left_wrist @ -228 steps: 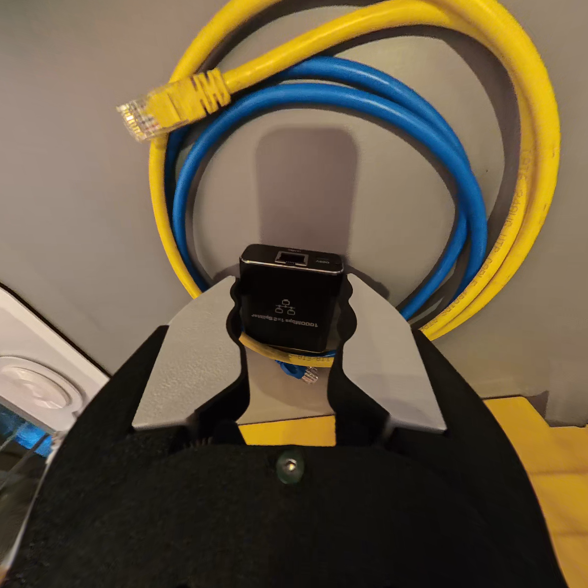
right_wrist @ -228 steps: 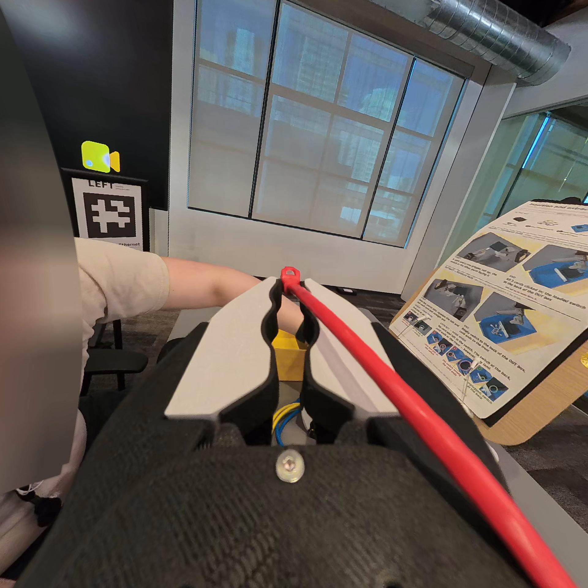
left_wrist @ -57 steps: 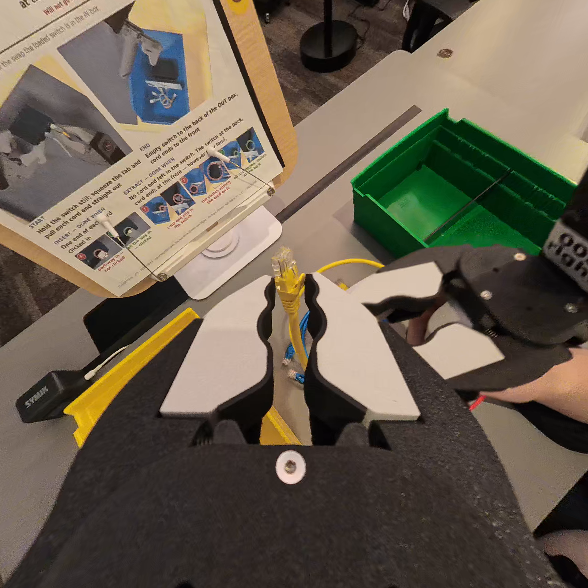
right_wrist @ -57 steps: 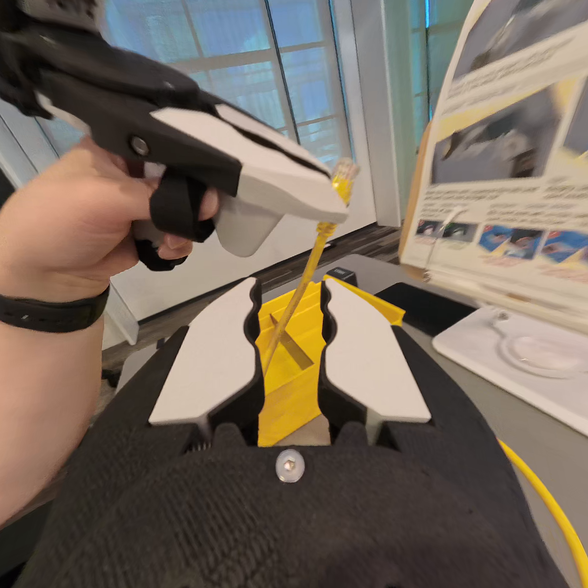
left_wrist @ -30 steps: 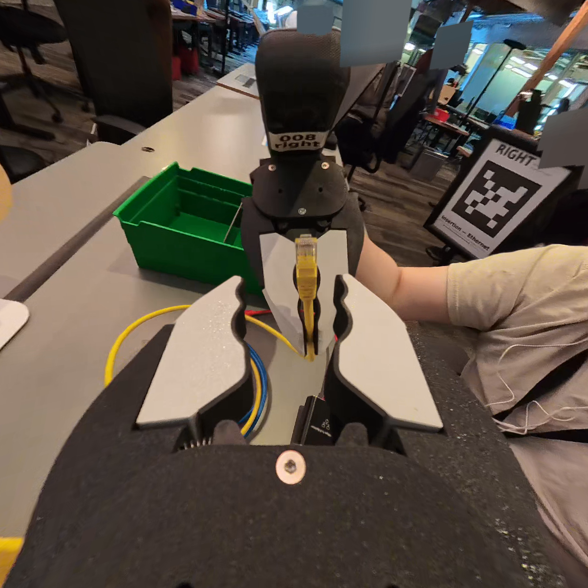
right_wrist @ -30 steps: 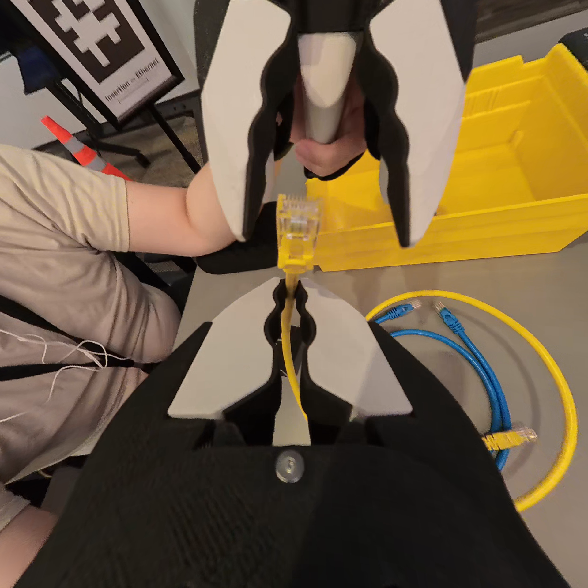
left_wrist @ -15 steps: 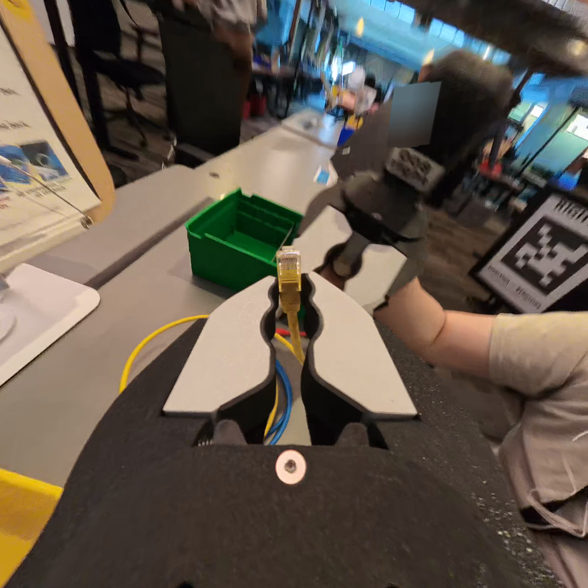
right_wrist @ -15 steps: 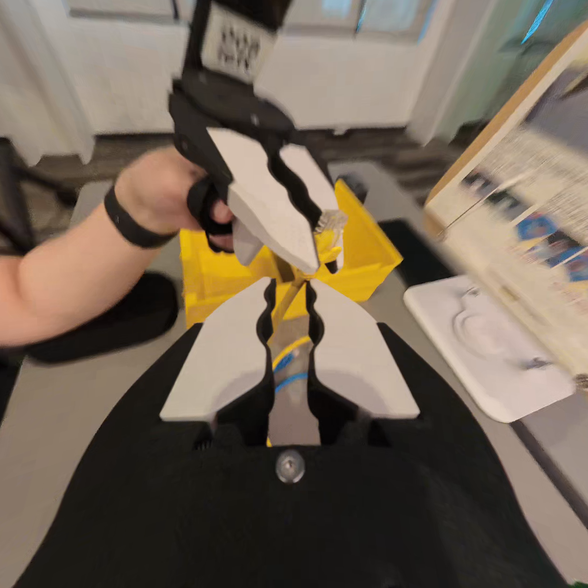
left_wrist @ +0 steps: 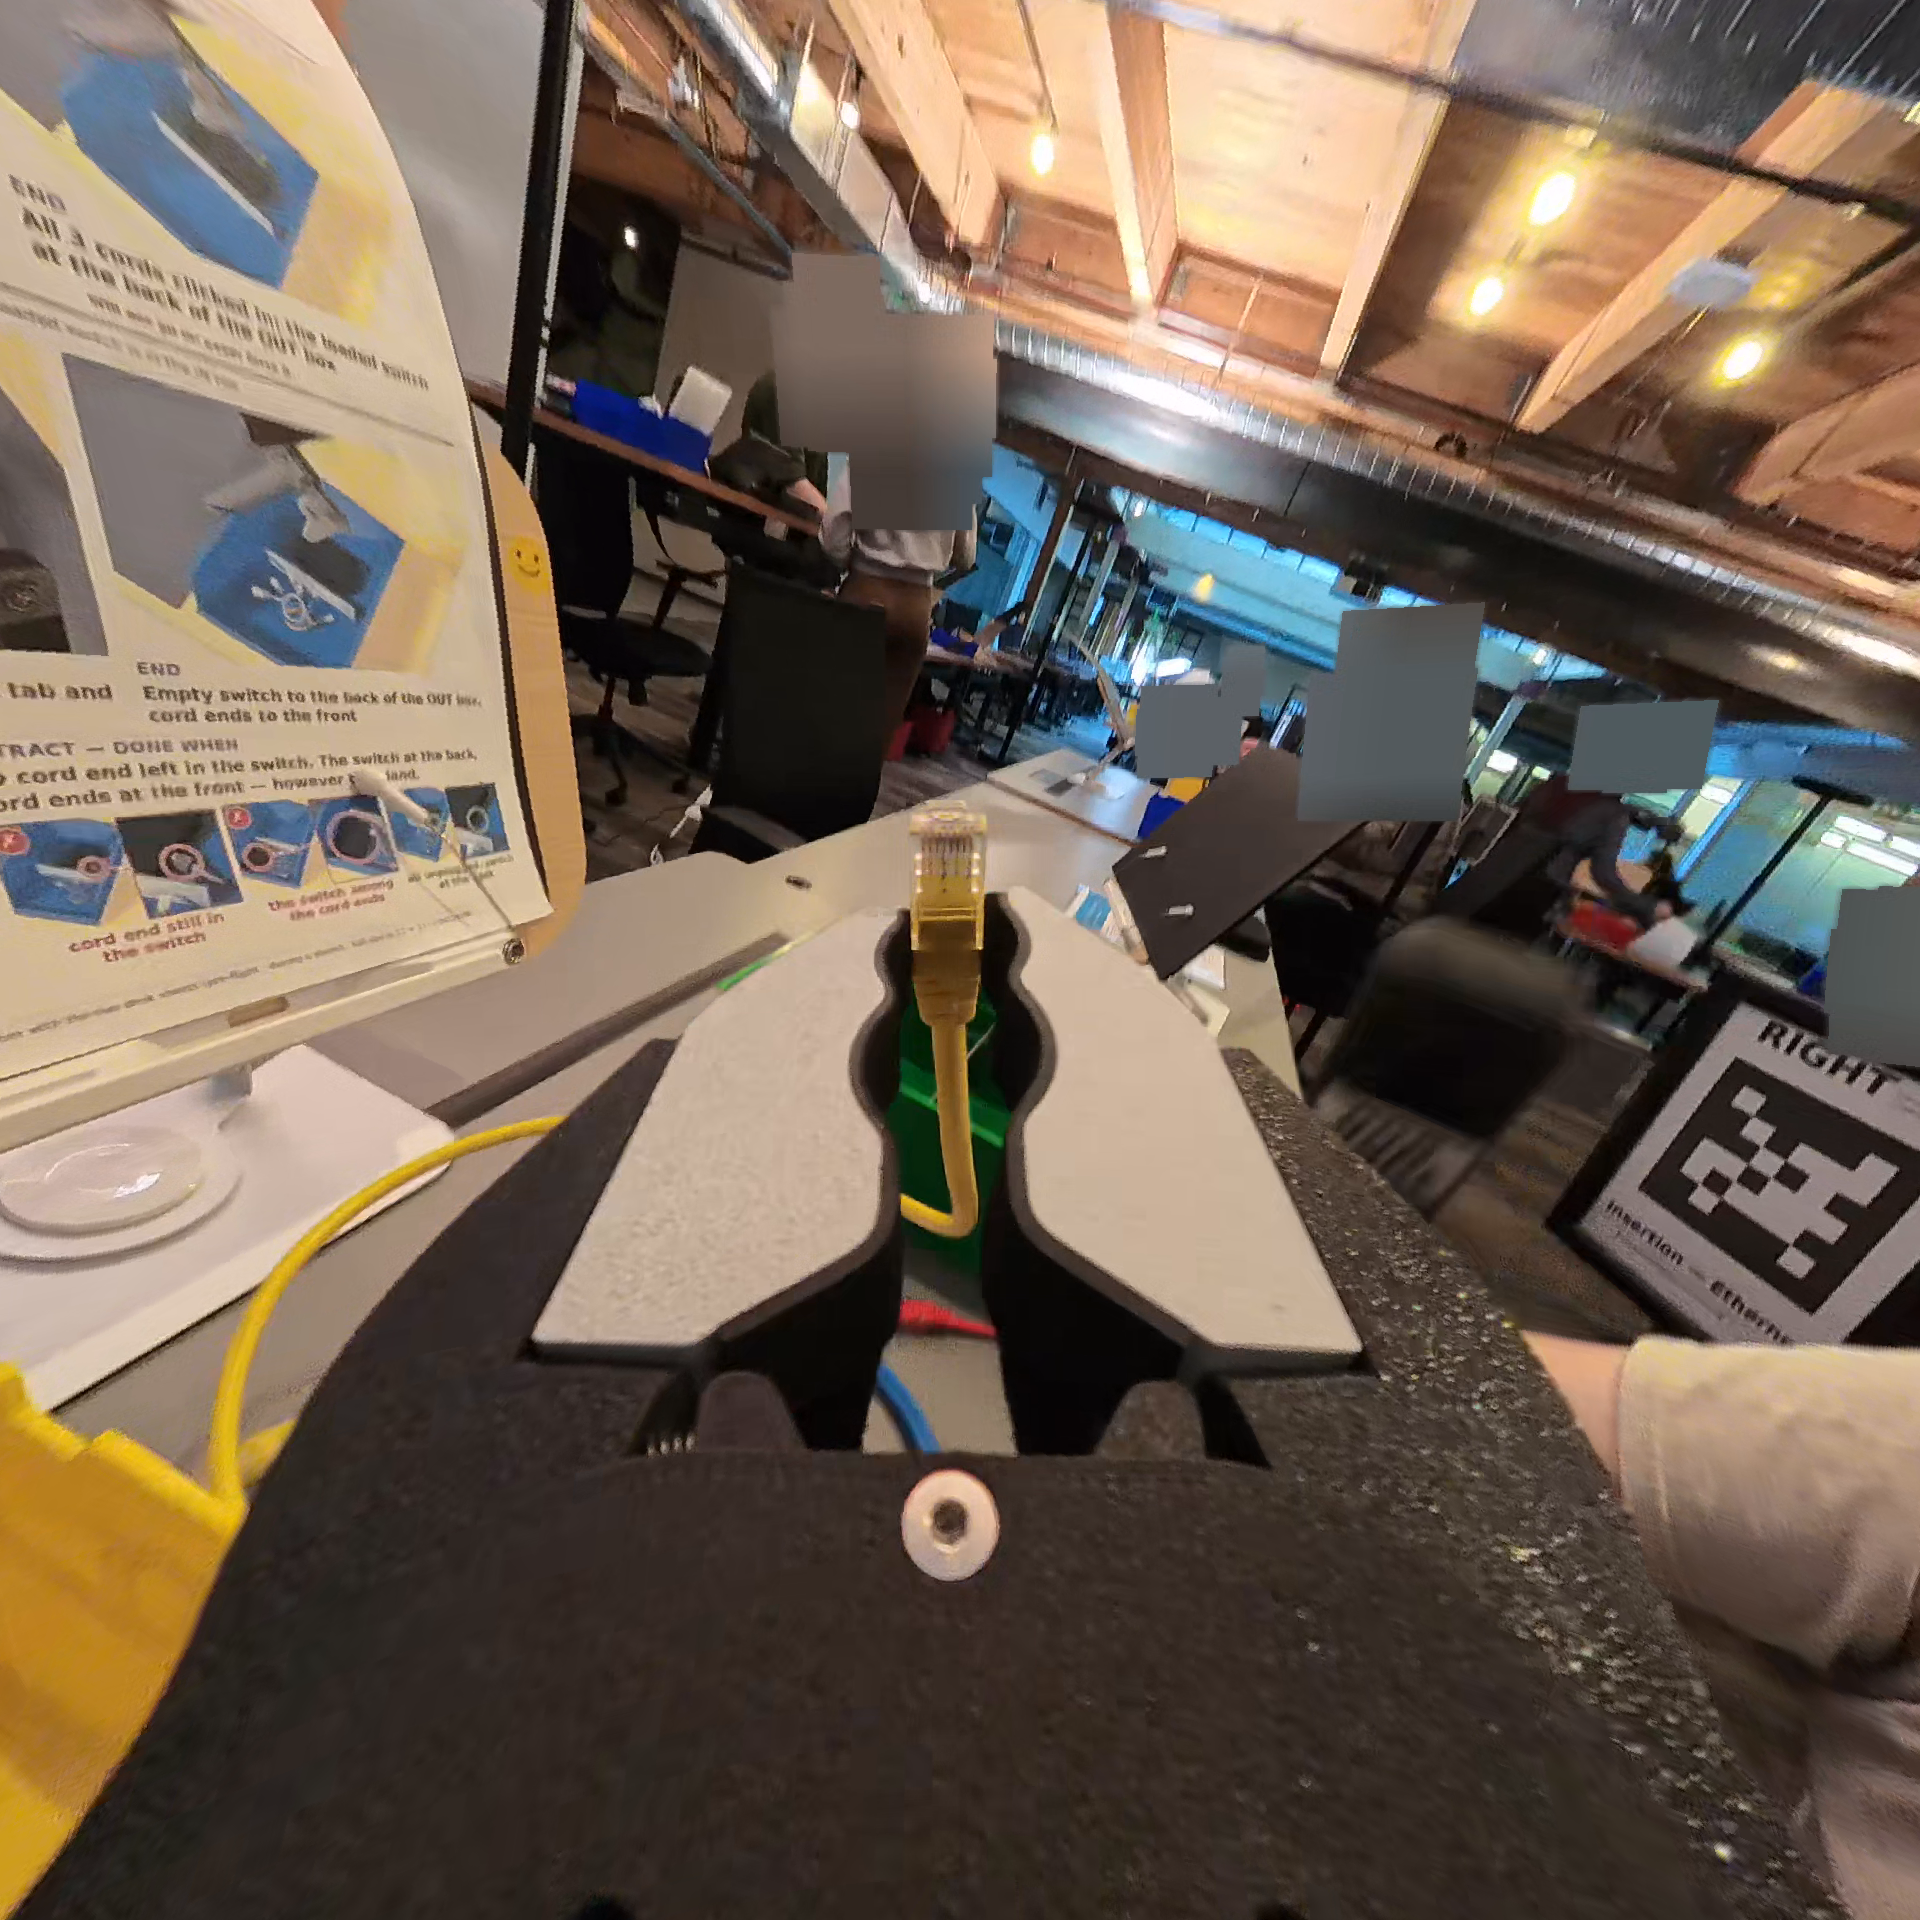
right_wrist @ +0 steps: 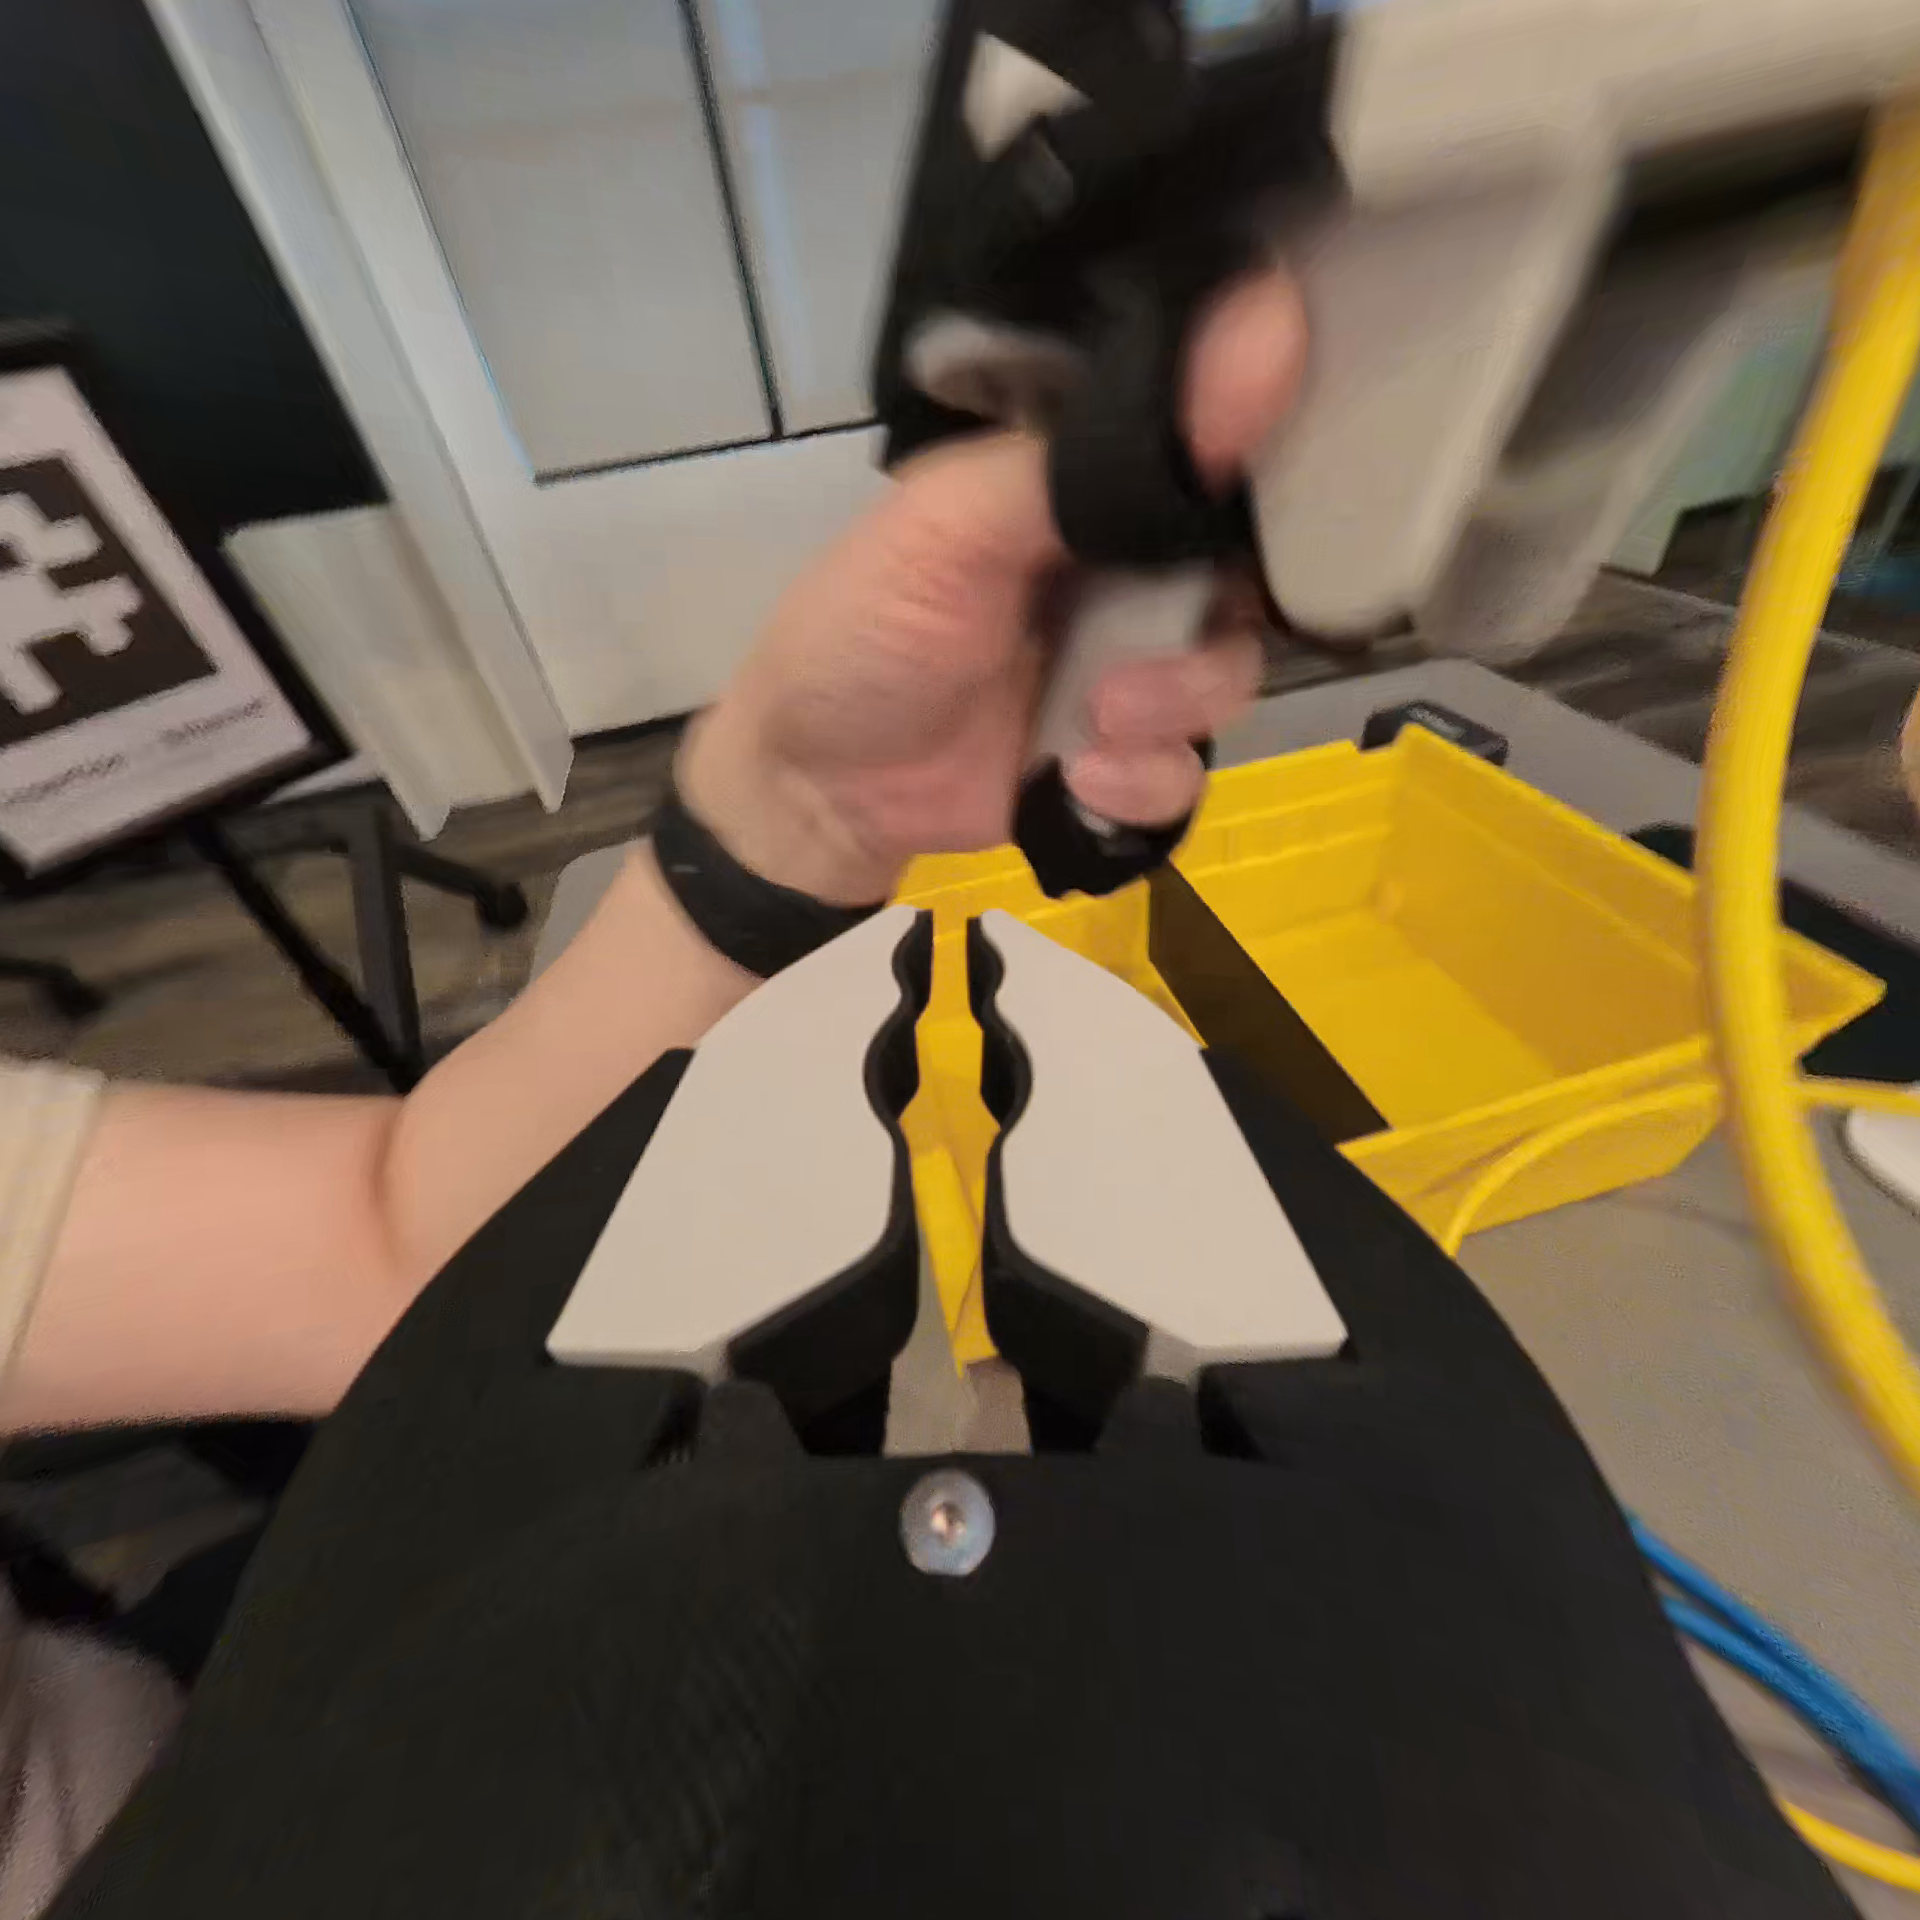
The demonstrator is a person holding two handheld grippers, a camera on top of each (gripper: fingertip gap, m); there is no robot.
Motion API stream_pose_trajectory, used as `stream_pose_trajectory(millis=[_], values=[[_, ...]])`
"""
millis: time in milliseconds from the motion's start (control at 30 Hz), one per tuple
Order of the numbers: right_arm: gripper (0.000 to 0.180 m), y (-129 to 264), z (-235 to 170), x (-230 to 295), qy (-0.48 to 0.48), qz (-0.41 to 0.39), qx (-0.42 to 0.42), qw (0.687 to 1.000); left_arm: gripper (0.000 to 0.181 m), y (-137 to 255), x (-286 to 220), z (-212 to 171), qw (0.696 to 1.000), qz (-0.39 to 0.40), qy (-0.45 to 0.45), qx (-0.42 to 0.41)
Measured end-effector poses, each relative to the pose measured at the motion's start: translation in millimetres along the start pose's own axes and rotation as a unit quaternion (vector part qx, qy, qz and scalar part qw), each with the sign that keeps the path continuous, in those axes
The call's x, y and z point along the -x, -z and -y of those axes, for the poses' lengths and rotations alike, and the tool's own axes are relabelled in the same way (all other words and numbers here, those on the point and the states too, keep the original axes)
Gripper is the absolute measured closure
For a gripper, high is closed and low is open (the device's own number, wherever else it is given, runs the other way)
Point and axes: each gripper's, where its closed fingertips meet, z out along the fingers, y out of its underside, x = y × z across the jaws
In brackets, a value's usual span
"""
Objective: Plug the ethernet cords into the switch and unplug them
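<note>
My left gripper (left_wrist: 948, 920) is shut on the yellow ethernet plug (left_wrist: 945, 883), which sticks up past the fingertips. Its yellow cord (left_wrist: 954, 1132) curls down between the fingers and runs off left over the table. In the right wrist view the left gripper (right_wrist: 1455, 364) is blurred at the upper right, held in a hand, with the yellow cord (right_wrist: 1766, 779) hanging from it. My right gripper (right_wrist: 945, 925) is shut to a narrow slit with nothing in it, lower than the left one. The switch shows in neither view.
A yellow bin (right_wrist: 1507, 997) stands past my right gripper. Blue cords (right_wrist: 1787, 1683) lie on the grey table at the lower right. A green bin (left_wrist: 940, 1143), an instruction board (left_wrist: 239, 520) on a white base (left_wrist: 312, 1153) and a marker sign (left_wrist: 1766, 1174) surround the left gripper. The tips of one gripper are about 15 cm away from the tips of the other.
The yellow plug has passed from my right gripper to my left, which shut on it. My right gripper let go, moved clear and closed empty. The left has since lifted and tilted upward.
</note>
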Motion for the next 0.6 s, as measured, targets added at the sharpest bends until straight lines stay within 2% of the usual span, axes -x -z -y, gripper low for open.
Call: stream_pose_trajectory(millis=[100,200,300,367,467,533,600], values=[[0.165,-8.9,-19.9,-41.3,-0.018,-0.079,-0.067,0.994,0.169,-2.8,-16.3,8.3,0.999,-0.03,0.012,-0.034],[0.144,20.8,10.5,-67.4,0.011,-0.134,-0.194,0.972,0.169,-13.8,-35.1,5.2,0.997,-0.064,0.014,-0.038],[0.143,69.1,52.7,-73.5,0.011,-0.119,-0.322,0.939,0.169,-24.5,-49.0,1.7,0.995,-0.093,0.008,-0.045],[0.149,94.5,71.9,-71.9,-0.009,-0.068,-0.372,0.926,0.169,-30.1,-60.8,-2.6,0.991,-0.126,0.008,-0.04],[0.159,104.8,84.8,-56.7,-0.026,0.035,-0.362,0.931,0.168,-35.3,-72.2,-5.1,0.988,-0.15,-0.003,-0.048],[0.154,108.2,92.3,-38.5,-0.004,0.088,-0.357,0.93,0.168,-37.7,-72.5,-9.3,0.988,-0.144,-0.03,-0.038],[0.154,109.5,97.3,-34.0,0.002,0.089,-0.346,0.934,0.168,-36.5,-79.6,-8.7,0.984,-0.165,-0.041,-0.046]])
